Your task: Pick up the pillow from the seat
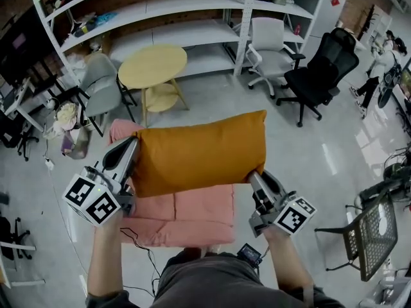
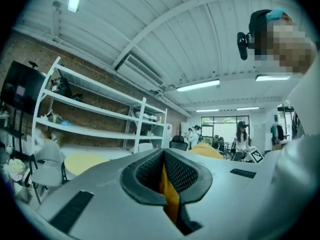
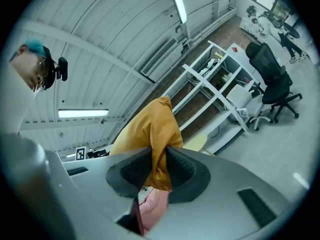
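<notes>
An orange pillow [image 1: 199, 151] hangs in the air above a pink seat [image 1: 192, 213], stretched between my two grippers. My left gripper [image 1: 133, 147] is shut on the pillow's left edge; in the left gripper view a thin fold of orange fabric [image 2: 169, 191] is pinched between the dark pads. My right gripper [image 1: 252, 175] is shut on the pillow's lower right corner; in the right gripper view the orange pillow [image 3: 152, 129] bunches between the jaws and rises above them. The pink seat [image 3: 152, 206] shows below the jaws.
A round yellow table [image 1: 153, 66] and a grey chair [image 1: 99, 82] stand beyond the seat. White shelving [image 1: 180, 11] lines the back wall. A white office chair [image 1: 268, 47] and a black one [image 1: 324, 72] are at the right. A mesh chair [image 1: 372, 233] is near right.
</notes>
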Available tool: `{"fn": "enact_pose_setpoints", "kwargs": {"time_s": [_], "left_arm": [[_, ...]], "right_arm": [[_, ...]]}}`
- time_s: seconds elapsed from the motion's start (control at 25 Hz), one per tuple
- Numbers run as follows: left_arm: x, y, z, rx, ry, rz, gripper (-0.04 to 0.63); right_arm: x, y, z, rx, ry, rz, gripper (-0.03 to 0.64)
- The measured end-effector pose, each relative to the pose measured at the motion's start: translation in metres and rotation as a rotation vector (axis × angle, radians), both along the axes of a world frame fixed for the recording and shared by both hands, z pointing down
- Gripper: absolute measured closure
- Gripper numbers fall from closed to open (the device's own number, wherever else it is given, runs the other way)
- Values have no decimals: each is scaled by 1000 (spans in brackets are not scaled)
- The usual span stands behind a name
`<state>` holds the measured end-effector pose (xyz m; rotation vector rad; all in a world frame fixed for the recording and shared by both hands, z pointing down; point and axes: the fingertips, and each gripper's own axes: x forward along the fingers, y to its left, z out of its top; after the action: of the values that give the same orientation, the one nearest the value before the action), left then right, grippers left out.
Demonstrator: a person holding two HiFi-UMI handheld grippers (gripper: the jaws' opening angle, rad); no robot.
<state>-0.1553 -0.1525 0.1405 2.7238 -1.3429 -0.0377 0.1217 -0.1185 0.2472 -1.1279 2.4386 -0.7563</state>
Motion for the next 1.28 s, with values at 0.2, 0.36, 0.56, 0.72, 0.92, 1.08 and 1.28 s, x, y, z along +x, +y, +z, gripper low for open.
{"fn": "enact_pose_setpoints", "kwargs": {"time_s": [0.2, 0.36, 0.56, 0.72, 0.92, 1.08, 1.28], "left_arm": [[-1, 11, -44, 78, -2, 3, 586], [-5, 16, -57, 113, 9, 10, 586], [-5, 18, -64, 132, 14, 23, 586], [-4, 13, -65, 138, 13, 31, 586], [-1, 7, -64, 142, 20, 42, 586], [3, -3, -69, 143, 18, 42, 586], [-3, -6, -67, 143, 16, 31, 586]], "right_arm": [[-3, 11, -39, 62, -8, 5, 531], [-6, 16, -52, 93, -3, 15, 531], [-6, 17, -59, 114, -4, 32, 531], [-5, 14, -59, 120, -9, 39, 531], [-2, 10, -59, 127, -5, 45, 531], [1, -1, -65, 129, -9, 47, 531], [-5, -5, -59, 119, -14, 40, 531]]}}
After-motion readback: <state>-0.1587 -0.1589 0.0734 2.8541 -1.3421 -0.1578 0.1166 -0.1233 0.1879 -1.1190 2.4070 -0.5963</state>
